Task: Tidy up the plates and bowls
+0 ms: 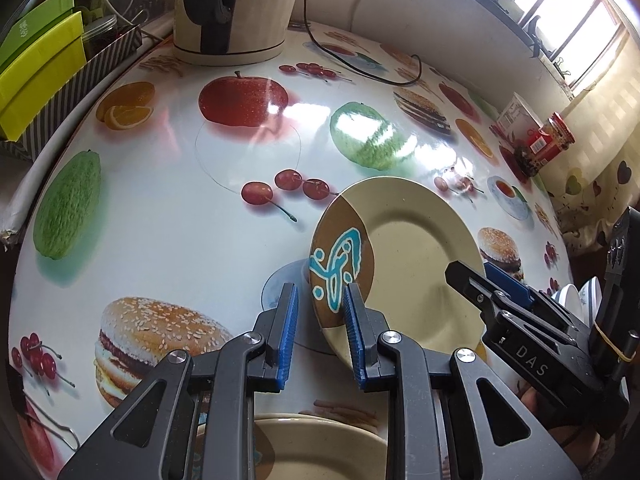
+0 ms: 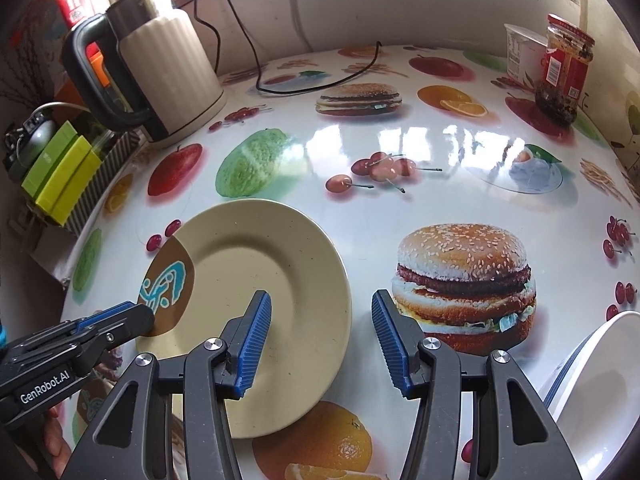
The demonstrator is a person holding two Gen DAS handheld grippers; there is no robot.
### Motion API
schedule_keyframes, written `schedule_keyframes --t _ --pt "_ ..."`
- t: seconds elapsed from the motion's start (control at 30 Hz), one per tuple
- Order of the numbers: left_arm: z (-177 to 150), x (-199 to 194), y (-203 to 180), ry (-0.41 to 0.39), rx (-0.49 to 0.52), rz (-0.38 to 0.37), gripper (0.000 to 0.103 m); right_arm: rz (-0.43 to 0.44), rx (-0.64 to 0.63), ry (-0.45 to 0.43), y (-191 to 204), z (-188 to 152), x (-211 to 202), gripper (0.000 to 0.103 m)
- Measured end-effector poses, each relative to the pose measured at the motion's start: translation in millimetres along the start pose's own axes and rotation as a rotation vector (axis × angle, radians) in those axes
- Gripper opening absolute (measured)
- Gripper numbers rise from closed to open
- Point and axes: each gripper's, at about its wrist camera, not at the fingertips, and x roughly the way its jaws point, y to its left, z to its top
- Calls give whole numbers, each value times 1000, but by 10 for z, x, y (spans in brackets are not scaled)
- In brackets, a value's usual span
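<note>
- Plate point(image 2: 256, 304): cream, with a brown patch bearing a teal motif; raised at a tilt above the fruit-and-burger printed table point(image 2: 400, 208), between the two grippers.
- Left gripper point(image 1: 320, 320): levelled low over the table, fingers apart; the plate's brown rim lies between the blue pads, the right pad point(image 1: 354, 332) against it. Full clamping cannot be told.
- Right gripper point(image 2: 320, 340): released, jaws wide, left pad over the plate's face, right pad beyond its rim.
- Count: two cream plates, the second point(image 1: 320, 452) beneath the left gripper; white bowls point(image 2: 600, 392) at right, number unclear; one kettle point(image 2: 160, 68).
</note>
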Motion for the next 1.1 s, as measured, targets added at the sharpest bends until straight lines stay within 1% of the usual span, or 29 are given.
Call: schedule_keyframes --t 0.2,0.4,0.43,0.57,0.67,0.7,0.73,1.1 --pt "0 11 4 -3 0 -2 24 9 8 -1 -17 3 -5 53" --pt "-6 31 4 -2 -7 -5 24 39 23 -1 -36 -10 -7 52" --pt "-6 35 -2 -2 -4 -5 24 42 22 -1 -34 -13 -9 51" --pt "-8 36 -20 -7 1 7 24 51 20 6 -26 -13 0 35" --pt "-9 37 -17 -9 -1 10 24 48 22 4 -24 -11 8 31" --pt "-9 34 -21 -10 2 11 22 43 23 4 -27 -13 9 29" --pt "-8 32 -27 -11 8 11 20 42 24 3 -34 -14 8 28" --pt "-8 25 -26 -22 12 29 19 47 28 5 -57 -5 2 26"
